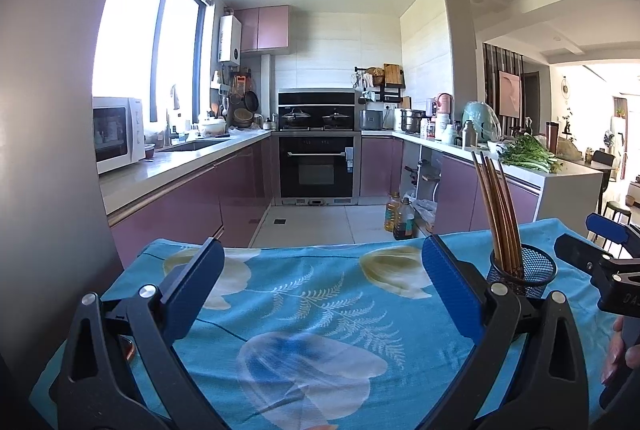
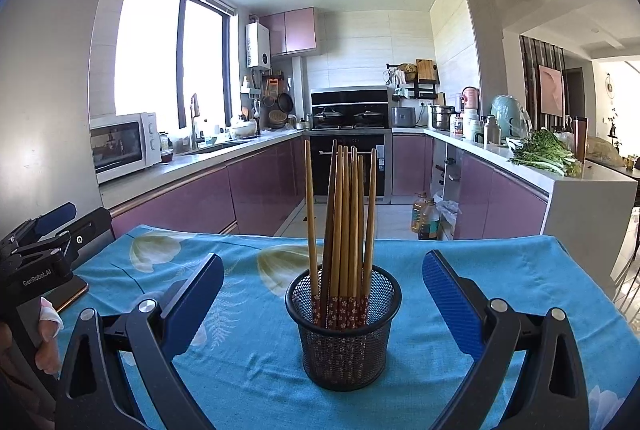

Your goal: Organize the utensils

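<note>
- The tablecloth (image 2: 460, 270) is bright blue, printed with pale yellow and white flowers and ferns.
- The chopsticks (image 2: 344, 222) are brown with red floral ends.
- The mesh holder (image 2: 344, 342) is black.
- The kitchen cabinets (image 2: 180, 206) are mauve.

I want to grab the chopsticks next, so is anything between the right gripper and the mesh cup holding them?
Nothing visible. The right gripper is open and faces the mesh cup head-on, with only bare tablecloth between. The chopsticks stand upright inside.
</note>
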`<state>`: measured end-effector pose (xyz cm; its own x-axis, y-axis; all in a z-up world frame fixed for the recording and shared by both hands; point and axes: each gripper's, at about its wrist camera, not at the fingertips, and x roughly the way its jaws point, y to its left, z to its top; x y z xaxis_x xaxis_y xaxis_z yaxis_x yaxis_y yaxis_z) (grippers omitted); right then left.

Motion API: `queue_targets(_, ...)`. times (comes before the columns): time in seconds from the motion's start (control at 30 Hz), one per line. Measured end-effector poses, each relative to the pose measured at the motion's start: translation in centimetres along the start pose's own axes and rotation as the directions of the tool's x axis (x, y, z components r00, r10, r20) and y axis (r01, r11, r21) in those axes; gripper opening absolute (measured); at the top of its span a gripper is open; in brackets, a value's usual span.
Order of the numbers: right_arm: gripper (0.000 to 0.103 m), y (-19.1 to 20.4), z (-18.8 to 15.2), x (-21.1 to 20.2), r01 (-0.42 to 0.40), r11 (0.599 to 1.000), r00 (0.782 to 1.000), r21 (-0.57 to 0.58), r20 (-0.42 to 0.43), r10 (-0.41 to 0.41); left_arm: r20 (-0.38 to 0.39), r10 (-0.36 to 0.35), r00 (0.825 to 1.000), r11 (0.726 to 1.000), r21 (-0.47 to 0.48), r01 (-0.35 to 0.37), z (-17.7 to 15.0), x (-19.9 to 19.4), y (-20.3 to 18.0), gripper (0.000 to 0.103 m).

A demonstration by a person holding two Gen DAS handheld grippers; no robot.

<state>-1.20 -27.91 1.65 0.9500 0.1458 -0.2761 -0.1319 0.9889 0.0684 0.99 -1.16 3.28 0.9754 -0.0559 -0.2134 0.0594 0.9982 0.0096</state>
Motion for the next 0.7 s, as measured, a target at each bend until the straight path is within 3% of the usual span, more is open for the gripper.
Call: queue_targets(0.7, 0.096, 0.17, 0.12, -0.40, 0.020, 1.000, 1.000, -0.005, 0.023, -0.020, 0.019, 0.011, 1.000, 1.000, -0.004, -0.011, -0.12, -0.83, -0.14, 0.097)
